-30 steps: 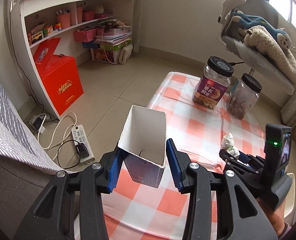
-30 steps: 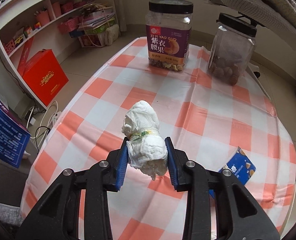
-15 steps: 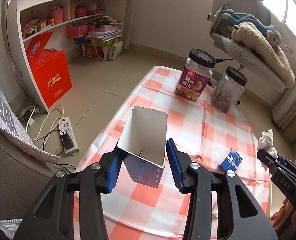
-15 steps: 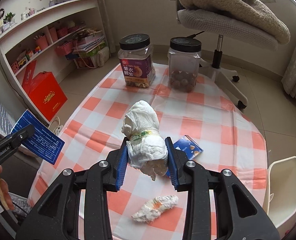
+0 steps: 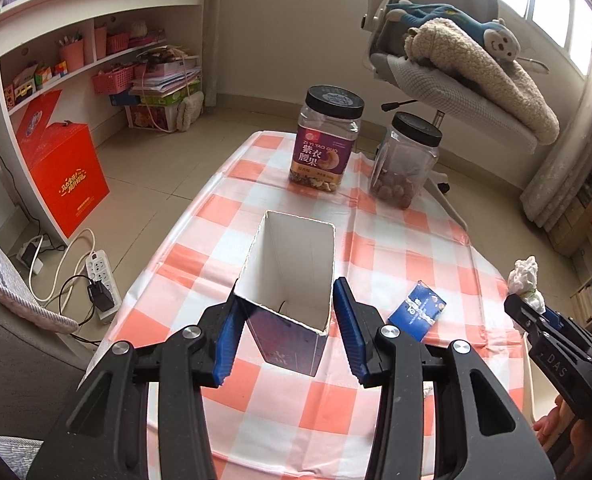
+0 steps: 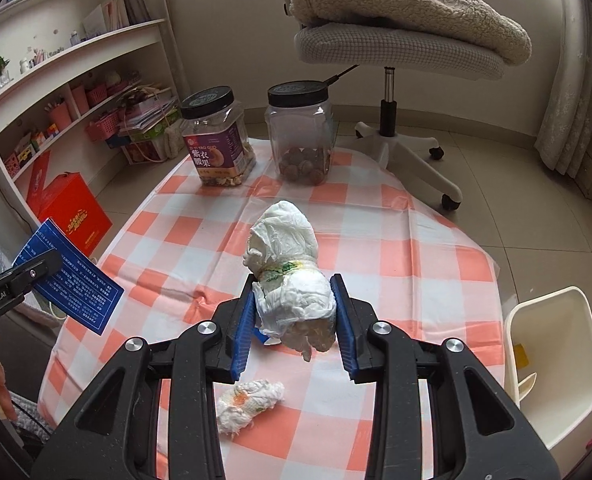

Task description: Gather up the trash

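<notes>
- The open-topped blue carton sits between the blue pads of the left tool, mouth tilted up and away, held above the checked worktop.
- The crumpled white tissue wad sits between the pads of the right tool, its upper half standing out past the fingertips.
- Left tool: partly closed, clamped on the carton's side walls.
- Right tool: partly closed, clamped on the tissue wad's lower half.
- On the worktop lie a second, stained tissue below the right tool and a small blue packet beside the carton.
- Since a second ago both grips are unchanged; both views now take in more of the worktop, and the stained tissue and a cream bin at the worktop's right edge have come into the right view.
</notes>
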